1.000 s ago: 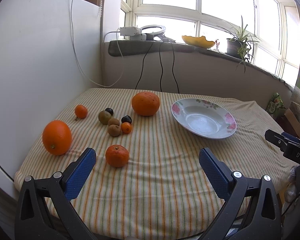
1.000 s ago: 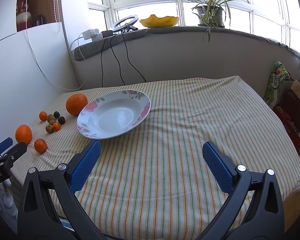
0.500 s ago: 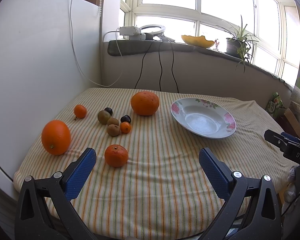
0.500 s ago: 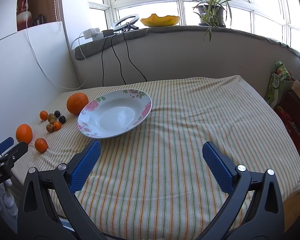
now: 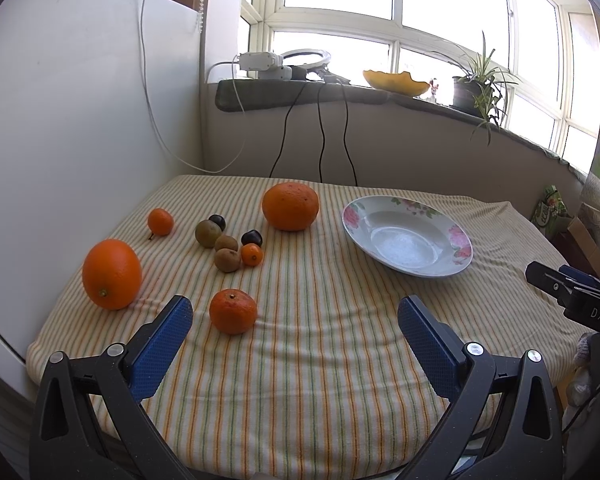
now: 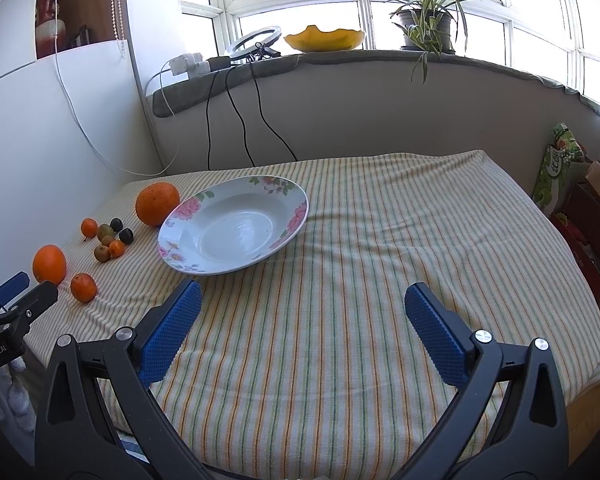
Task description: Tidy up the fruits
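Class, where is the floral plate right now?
In the left wrist view, the floral plate sits empty on the striped cloth, right of the biggest orange.

Fruits (image 5: 236, 246) left of plate (image 5: 456, 236) (on tablecloth (image 5: 320, 360)).

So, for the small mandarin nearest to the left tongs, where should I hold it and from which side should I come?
Probably grip the mandarin across its widest middle, coming down from above with the open left tongs. It sits alone on the striped cloth with its stem end up and free space on both sides, so the blue pads can close on its rounded flanks without touching the big orange.
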Demonstrator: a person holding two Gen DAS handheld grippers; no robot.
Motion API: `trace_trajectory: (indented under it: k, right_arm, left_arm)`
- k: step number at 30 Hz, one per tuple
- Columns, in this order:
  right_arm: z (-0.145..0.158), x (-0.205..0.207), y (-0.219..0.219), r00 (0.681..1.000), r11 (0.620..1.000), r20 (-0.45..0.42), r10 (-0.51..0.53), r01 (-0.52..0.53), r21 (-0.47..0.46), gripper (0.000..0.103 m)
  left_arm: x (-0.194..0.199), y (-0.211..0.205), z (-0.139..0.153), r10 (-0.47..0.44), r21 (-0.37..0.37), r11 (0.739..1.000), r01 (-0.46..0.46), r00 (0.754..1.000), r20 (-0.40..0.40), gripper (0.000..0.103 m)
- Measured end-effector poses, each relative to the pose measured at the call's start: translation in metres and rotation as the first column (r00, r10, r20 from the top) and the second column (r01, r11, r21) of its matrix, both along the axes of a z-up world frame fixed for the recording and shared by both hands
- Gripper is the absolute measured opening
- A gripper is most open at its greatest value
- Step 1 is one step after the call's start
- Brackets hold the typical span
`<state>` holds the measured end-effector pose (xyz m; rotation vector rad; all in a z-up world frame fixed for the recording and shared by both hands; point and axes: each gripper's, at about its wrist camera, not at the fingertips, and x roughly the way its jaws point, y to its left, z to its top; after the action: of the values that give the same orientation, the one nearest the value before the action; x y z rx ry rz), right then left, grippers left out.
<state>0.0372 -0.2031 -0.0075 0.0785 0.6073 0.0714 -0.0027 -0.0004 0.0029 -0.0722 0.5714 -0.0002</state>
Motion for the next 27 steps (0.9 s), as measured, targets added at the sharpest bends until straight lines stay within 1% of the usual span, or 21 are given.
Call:
trace_trajectory:
  k: [12, 18, 23, 27]
  right_arm:
    - [-0.001, 0.009, 0.008, 1.0, 1.0, -0.012, 0.022, -0.022, -0.006, 0.103]
    - [0.001, 0.018, 0.018, 0.999, 0.999, -0.015, 0.047, -0.047, 0.013, 0.103]
    - [0.004, 0.027, 0.035, 0.993, 0.993, -0.004, 0.117, -0.116, 0.02, 0.103]
    - [0.009, 0.037, 0.055, 0.981, 0.98, -0.008, 0.195, -0.195, 0.03, 0.103]
  left_arm:
    - [0.001, 0.01, -0.002, 0.011, -0.017, 1.0, -0.011, 1.0, 0.0, 0.102]
    - [0.001, 0.03, -0.008, 0.057, -0.038, 0.998, -0.057, 0.998, -0.005, 0.102]
    - [-0.002, 0.054, -0.013, 0.11, -0.054, 0.992, -0.111, 0.994, -0.014, 0.102]
    - [-0.003, 0.075, -0.017, 0.155, -0.061, 0.986, -0.156, 0.988, -0.025, 0.102]
